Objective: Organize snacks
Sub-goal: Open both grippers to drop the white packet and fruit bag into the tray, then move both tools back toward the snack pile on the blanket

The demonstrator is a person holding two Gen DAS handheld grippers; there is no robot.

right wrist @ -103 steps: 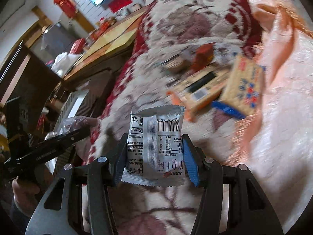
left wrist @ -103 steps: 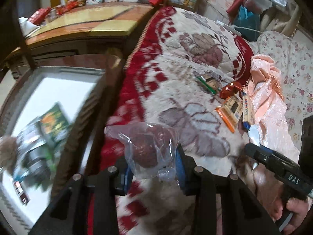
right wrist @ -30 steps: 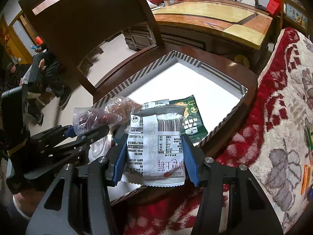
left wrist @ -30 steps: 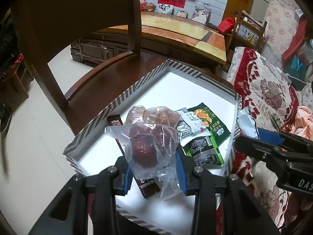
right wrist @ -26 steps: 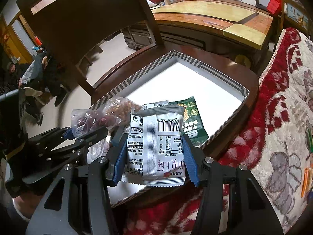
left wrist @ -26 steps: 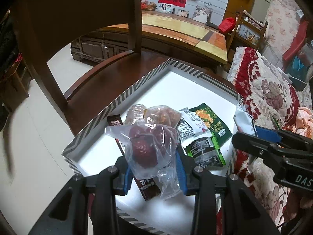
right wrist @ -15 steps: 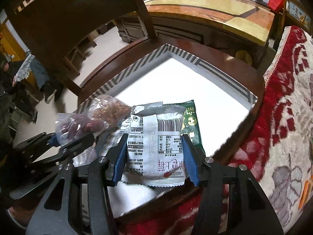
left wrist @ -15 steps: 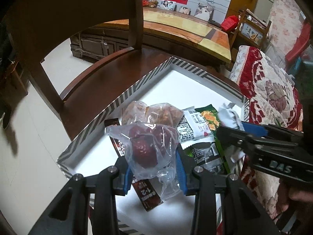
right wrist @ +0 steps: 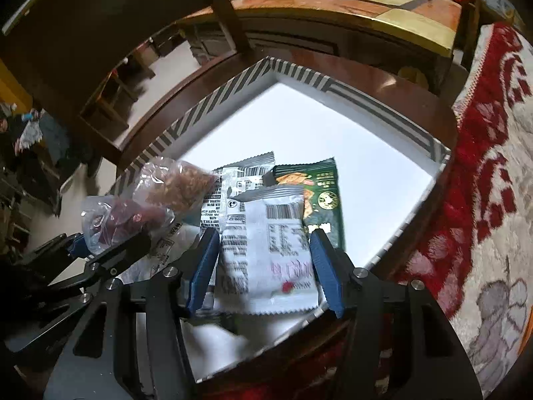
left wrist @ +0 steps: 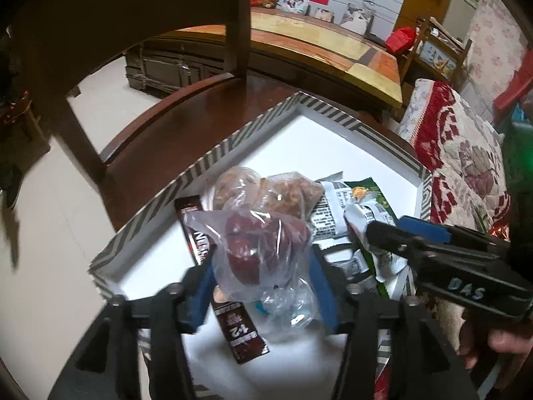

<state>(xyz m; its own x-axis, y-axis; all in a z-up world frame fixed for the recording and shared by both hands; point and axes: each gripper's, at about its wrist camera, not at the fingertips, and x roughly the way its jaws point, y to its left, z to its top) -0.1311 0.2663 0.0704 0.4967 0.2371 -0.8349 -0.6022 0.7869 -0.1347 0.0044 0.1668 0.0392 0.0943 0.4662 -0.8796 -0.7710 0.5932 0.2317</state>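
Note:
A white box with a striped rim (left wrist: 233,140) (right wrist: 206,106) sits on a wooden chair seat. In the left wrist view a clear bag of red dates (left wrist: 260,243) hangs between the jaws of my left gripper (left wrist: 261,266). Those jaws are opening, and small gaps show beside the bag. In the right wrist view my right gripper (right wrist: 265,250) hovers over the box's near corner. Its jaws are opening too, and the white snack packet (right wrist: 266,243) between them is tilted, blurred and loose. A bag of brown nuts (left wrist: 283,190), a green packet (right wrist: 319,193) and a brown bar (left wrist: 200,233) lie in the box.
The chair's dark back (left wrist: 133,16) rises behind the box. A red and cream blanket (right wrist: 493,166) covers the seat on the right. A wooden coffee table (left wrist: 333,50) stands beyond. The far half of the box floor (right wrist: 316,126) is bare white.
Both grippers' jaws have widened. The white packet has tipped and slid lower between the right jaws. The right gripper has come down closer over the box.

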